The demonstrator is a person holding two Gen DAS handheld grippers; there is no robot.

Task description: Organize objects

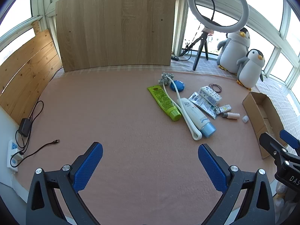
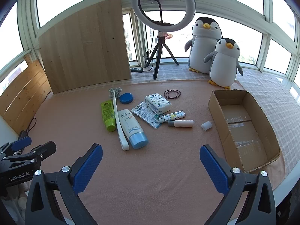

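Note:
Small toiletries lie scattered on a pink cloth: a green tube [image 2: 107, 115], a white long-handled brush [image 2: 118, 120], a white AQUA tube with a blue cap [image 2: 132, 128], a blue round tin [image 2: 126, 98], a tissue pack [image 2: 157, 103], a flat sachet [image 2: 147, 115], a patterned tube [image 2: 173, 115], a small white bottle [image 2: 181, 123], a white cap [image 2: 206, 125] and dark hair ties [image 2: 172, 94]. An open cardboard box [image 2: 243, 129] sits at the right, nothing inside. My right gripper [image 2: 151, 165] is open, short of the pile. My left gripper [image 1: 150, 166] is open, left of it.
Two plush penguins [image 2: 224, 63] and a ring light on a tripod [image 2: 163, 7] stand behind the cloth. A wooden board [image 2: 84, 45] leans at the back left. A power strip, charger and black cable [image 1: 24, 144] lie along the left edge.

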